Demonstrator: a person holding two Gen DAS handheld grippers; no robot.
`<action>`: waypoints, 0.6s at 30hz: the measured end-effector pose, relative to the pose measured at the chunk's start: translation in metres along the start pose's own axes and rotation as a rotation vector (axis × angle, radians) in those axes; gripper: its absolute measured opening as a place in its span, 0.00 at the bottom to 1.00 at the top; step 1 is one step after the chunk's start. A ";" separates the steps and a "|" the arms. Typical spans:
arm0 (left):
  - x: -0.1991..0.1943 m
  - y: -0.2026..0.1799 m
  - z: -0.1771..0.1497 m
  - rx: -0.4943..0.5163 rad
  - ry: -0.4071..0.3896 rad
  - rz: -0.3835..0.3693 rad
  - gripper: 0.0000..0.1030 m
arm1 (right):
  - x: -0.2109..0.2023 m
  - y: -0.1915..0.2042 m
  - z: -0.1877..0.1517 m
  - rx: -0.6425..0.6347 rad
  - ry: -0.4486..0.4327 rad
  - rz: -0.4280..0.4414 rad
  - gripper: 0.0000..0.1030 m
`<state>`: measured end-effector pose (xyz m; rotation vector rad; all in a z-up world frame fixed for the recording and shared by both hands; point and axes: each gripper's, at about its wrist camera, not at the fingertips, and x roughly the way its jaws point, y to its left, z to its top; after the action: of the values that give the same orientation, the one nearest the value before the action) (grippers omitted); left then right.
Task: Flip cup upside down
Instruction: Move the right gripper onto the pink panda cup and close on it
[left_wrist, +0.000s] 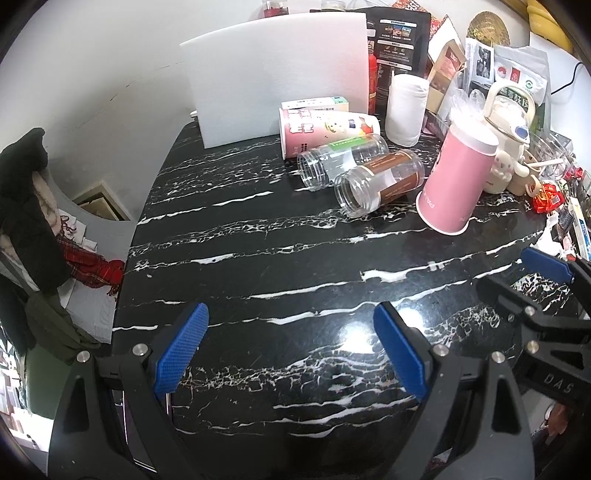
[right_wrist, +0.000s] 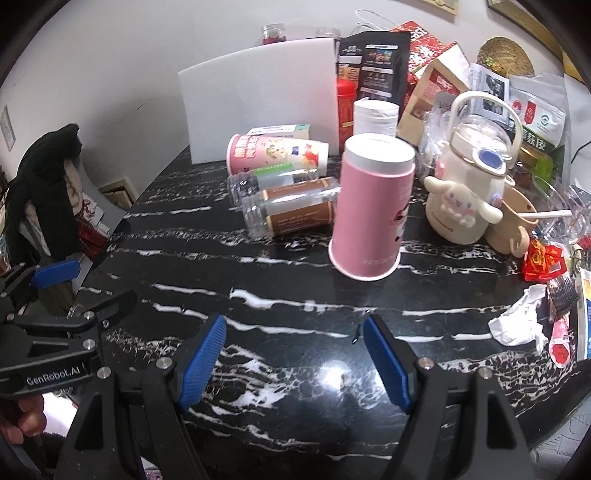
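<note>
A pink paper cup (right_wrist: 371, 206) stands upside down on the black marble table (right_wrist: 280, 280), rim on the table and white base up; it also shows in the left wrist view (left_wrist: 456, 181). My right gripper (right_wrist: 293, 356) is open and empty, well in front of the cup. My left gripper (left_wrist: 290, 345) is open and empty over the table's near part, left of the right one. Each gripper shows at the edge of the other's view, the right gripper (left_wrist: 517, 271) at the right and the left gripper (right_wrist: 88, 284) at the left.
Two clear plastic jars (right_wrist: 291, 212) and a printed pink cup (right_wrist: 277, 153) lie on their sides behind the pink cup. A white foam board (right_wrist: 258, 99) stands at the back. A cream cartoon bottle (right_wrist: 469, 184), bags, boxes and wrappers crowd the right side. The table edge curves at left.
</note>
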<state>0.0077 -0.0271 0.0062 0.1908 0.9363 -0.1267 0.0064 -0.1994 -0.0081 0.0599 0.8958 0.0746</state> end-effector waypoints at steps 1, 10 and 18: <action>0.002 -0.002 0.003 0.002 0.001 -0.002 0.88 | 0.000 -0.003 0.002 0.009 -0.006 -0.004 0.75; 0.018 -0.026 0.035 0.027 0.000 -0.024 0.88 | 0.006 -0.031 0.029 0.068 -0.060 -0.062 0.75; 0.037 -0.052 0.069 0.066 -0.004 -0.037 0.88 | 0.027 -0.054 0.061 0.082 -0.079 -0.087 0.77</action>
<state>0.0740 -0.0937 0.0110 0.2342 0.9326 -0.1918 0.0726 -0.2520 0.0047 0.0997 0.8216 -0.0460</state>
